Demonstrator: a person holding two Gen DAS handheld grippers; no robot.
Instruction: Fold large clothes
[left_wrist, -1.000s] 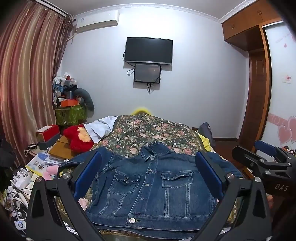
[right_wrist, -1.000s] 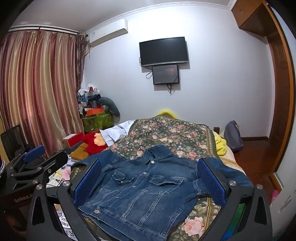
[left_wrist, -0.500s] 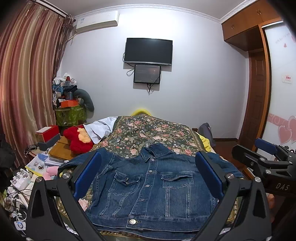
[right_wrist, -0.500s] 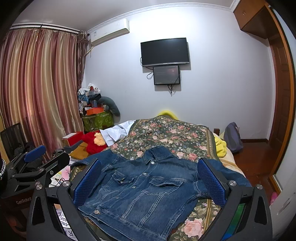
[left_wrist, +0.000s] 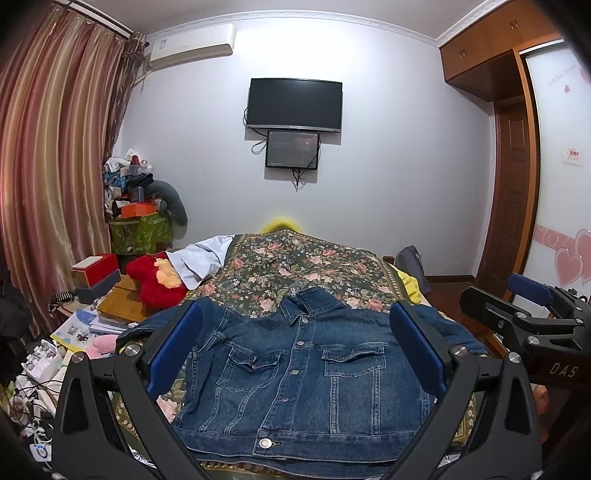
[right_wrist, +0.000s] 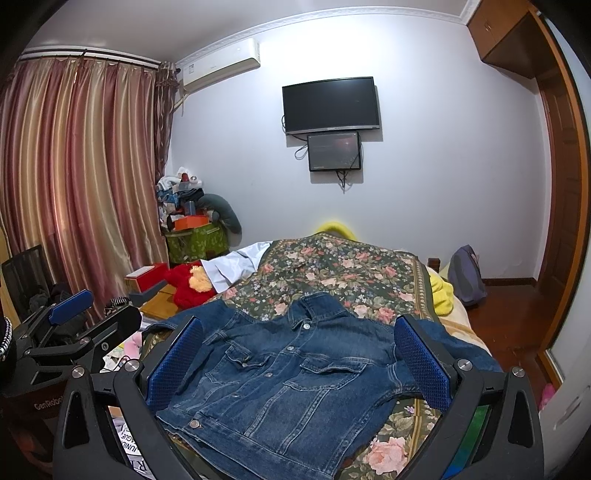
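A dark blue denim jacket (left_wrist: 295, 373) lies flat and buttoned, front up, on the near end of a bed with a floral cover (left_wrist: 295, 266). Its collar points away from me and both sleeves spread to the sides. My left gripper (left_wrist: 295, 350) hovers open above the jacket's near hem, nothing between its blue pads. My right gripper (right_wrist: 295, 358) is also open and empty, held over the jacket (right_wrist: 288, 380) from the right side. Each gripper appears in the other's view: the right one (left_wrist: 532, 317) at the right edge, the left one (right_wrist: 70, 325) at the left edge.
A red plush toy (left_wrist: 155, 280) and a white cloth (left_wrist: 199, 258) lie at the bed's left. Boxes, books and cables (left_wrist: 85, 295) crowd the floor at left, by a striped curtain (left_wrist: 48, 184). A wardrobe (left_wrist: 517, 147) stands right; a TV (left_wrist: 295, 105) hangs on the far wall.
Both grippers have drifted slightly; the views shifted a little upward and back. The jacket has not moved and both grippers stay open.
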